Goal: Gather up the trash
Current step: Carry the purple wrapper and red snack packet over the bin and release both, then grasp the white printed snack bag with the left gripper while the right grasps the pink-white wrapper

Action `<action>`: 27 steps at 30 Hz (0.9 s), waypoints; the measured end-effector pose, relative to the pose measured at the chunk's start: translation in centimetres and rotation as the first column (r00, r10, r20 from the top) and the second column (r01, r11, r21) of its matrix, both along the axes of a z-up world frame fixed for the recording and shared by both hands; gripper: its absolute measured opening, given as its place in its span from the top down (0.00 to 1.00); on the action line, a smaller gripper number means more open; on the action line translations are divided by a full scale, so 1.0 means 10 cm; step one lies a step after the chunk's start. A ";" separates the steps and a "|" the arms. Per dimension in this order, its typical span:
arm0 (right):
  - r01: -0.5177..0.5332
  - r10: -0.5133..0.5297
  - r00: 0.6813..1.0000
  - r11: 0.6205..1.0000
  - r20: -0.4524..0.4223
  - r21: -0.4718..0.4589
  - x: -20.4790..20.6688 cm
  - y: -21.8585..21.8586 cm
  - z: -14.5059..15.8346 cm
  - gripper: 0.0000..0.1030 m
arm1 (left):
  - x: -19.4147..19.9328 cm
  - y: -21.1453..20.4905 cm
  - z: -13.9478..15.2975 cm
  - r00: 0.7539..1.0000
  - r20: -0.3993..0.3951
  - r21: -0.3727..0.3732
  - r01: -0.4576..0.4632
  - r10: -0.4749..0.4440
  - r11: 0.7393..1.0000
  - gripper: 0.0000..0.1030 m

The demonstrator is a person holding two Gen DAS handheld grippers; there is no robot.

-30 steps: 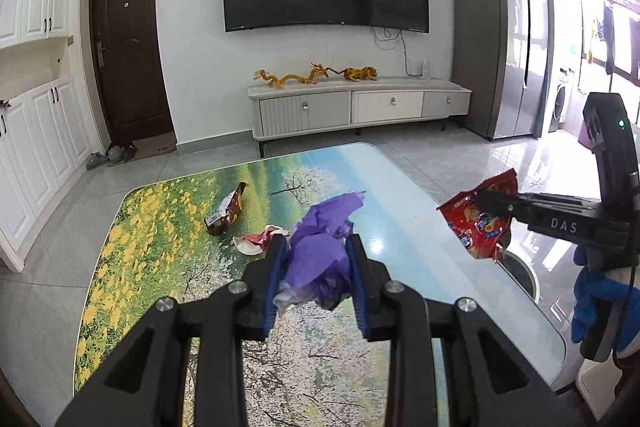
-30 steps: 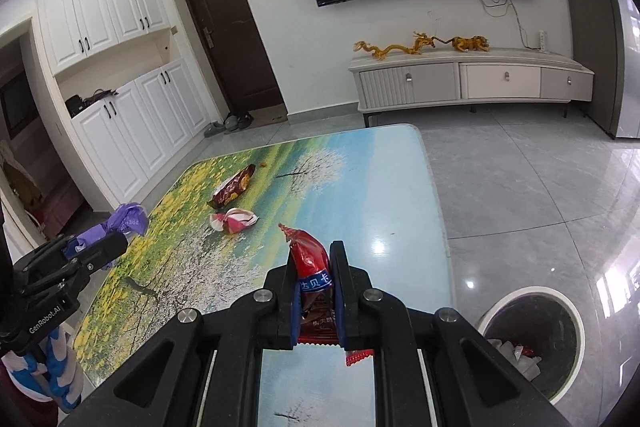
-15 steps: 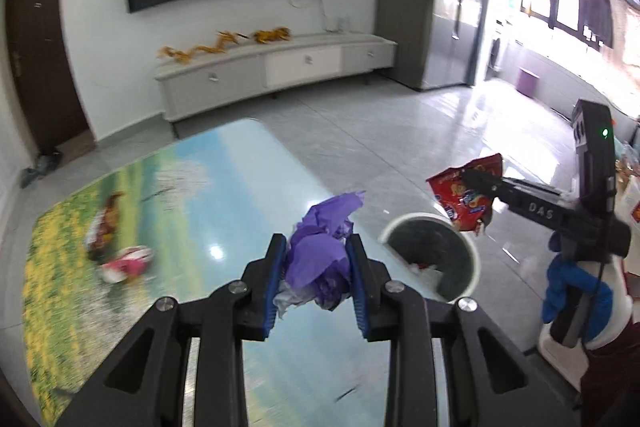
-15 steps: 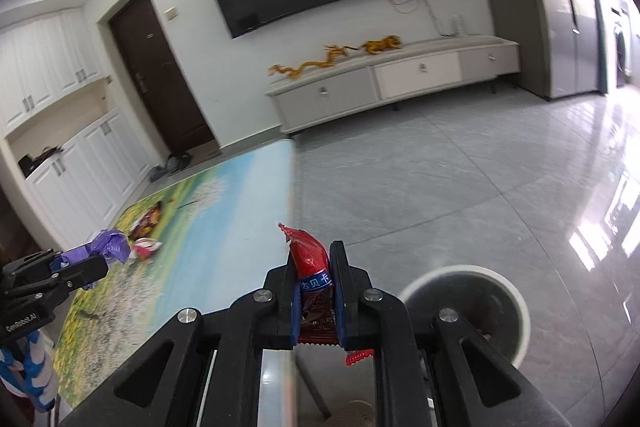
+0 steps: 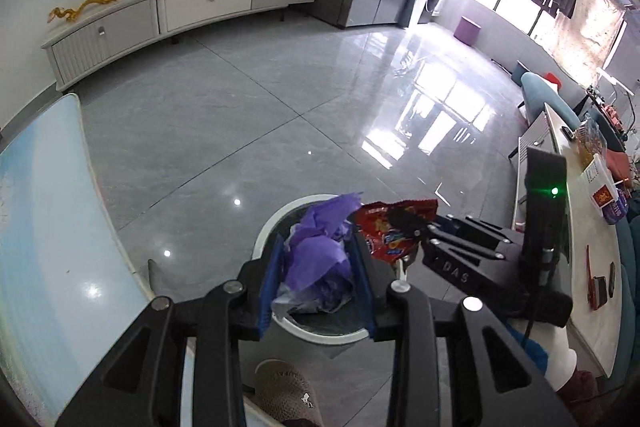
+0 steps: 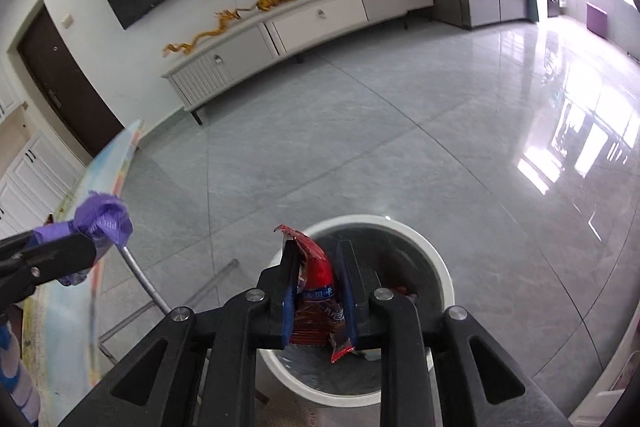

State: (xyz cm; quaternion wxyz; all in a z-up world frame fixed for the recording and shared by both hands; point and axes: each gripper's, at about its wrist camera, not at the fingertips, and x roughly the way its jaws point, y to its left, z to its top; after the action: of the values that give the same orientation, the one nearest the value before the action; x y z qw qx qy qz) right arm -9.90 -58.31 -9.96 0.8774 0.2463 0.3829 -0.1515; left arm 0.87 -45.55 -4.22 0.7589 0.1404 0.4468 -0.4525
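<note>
Here, left claw [image 5: 318, 277] pinches crumpled purple wrapper [image 5: 318, 259]; right claw [image 6: 316, 291] pinches red packet [image 6: 316, 283].

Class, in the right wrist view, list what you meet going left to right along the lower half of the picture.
Left gripper clamping purple crumpled trash → metal table leg → red snack wrapper in the right gripper → white trash bin.

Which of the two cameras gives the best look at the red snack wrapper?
The left wrist view: the red snack wrapper shows its broad printed face, held by the right gripper above the bin. The right wrist view sees the wrapper edge-on, squeezed between the blue pads.
</note>
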 end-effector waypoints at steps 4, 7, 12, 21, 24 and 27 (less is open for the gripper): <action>0.026 -0.026 0.998 1.000 -0.055 -0.004 -0.03 -0.10 -0.19 0.58 | -0.03 -0.18 -0.09 1.000 -0.024 -0.007 0.020 -0.020 1.000 0.50; 0.043 -0.044 0.996 0.999 -0.072 -0.010 -0.07 -0.12 -0.24 0.53 | -0.02 -0.19 -0.11 0.999 -0.038 -0.009 0.024 -0.024 1.000 0.50; 0.038 -0.039 0.998 0.999 -0.052 -0.023 -0.13 -0.08 -0.10 0.53 | 0.00 -0.02 0.01 1.000 0.002 -0.024 0.000 0.000 1.000 0.50; -0.044 0.049 0.998 0.991 0.042 -0.125 -0.08 0.38 0.58 0.52 | 0.00 0.95 0.49 0.984 0.117 -0.124 -0.123 0.138 0.985 0.50; -0.085 0.098 0.992 0.984 0.075 -0.158 -0.03 0.66 0.80 0.51 | 0.00 1.38 0.63 0.972 0.139 -0.179 -0.161 0.187 0.971 0.46; -0.129 0.151 0.983 0.973 0.106 -0.189 0.02 0.97 1.01 0.51 | -0.03 1.77 0.80 0.953 0.170 -0.234 -0.206 0.249 0.950 0.32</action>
State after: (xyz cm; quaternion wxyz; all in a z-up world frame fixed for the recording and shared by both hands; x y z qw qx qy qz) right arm -9.68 -48.63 0.12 0.9260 0.1461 0.3307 -0.1084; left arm 0.57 -27.84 3.78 0.8574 0.0497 0.3311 -0.3909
